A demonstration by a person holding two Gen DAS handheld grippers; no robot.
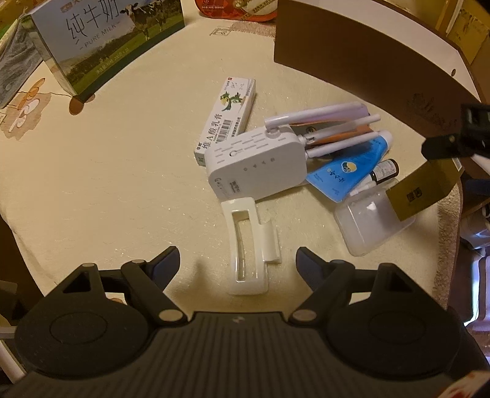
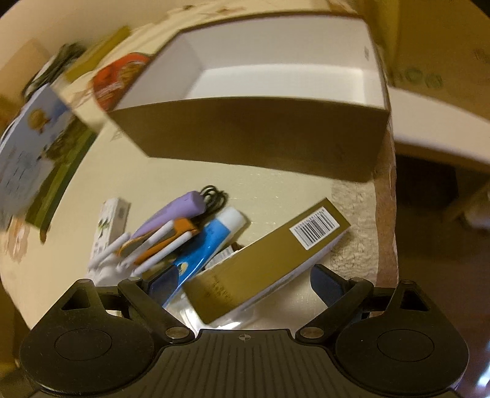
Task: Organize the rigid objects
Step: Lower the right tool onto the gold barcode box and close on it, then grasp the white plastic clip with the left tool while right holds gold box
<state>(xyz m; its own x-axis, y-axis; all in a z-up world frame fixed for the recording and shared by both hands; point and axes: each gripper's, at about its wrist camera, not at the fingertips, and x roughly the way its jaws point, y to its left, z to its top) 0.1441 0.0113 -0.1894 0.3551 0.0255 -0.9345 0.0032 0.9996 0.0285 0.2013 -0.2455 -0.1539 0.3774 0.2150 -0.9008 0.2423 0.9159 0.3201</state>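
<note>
A pile of items lies on the cream tablecloth: a white router (image 1: 255, 160) with antennas, a white ointment box (image 1: 228, 114), a blue tube (image 1: 346, 170), a small dark bottle (image 1: 386, 171), a clear plastic case (image 1: 372, 222) and a white plastic bracket (image 1: 249, 245). My left gripper (image 1: 237, 263) is open, its jaws either side of the bracket's near end. A gold box (image 2: 266, 263) sits between the wide-apart fingers of my right gripper (image 2: 245, 283); whether they touch it is unclear. It also shows in the left wrist view (image 1: 421, 189). The brown open box (image 2: 260, 101) with a white inside stands behind.
A Pure Milk carton (image 1: 101, 43) stands at the far left and a red package (image 1: 235, 9) at the back. A purple device (image 2: 174, 214) with a black cord lies in the pile. The table edge (image 1: 450, 232) runs close on the right.
</note>
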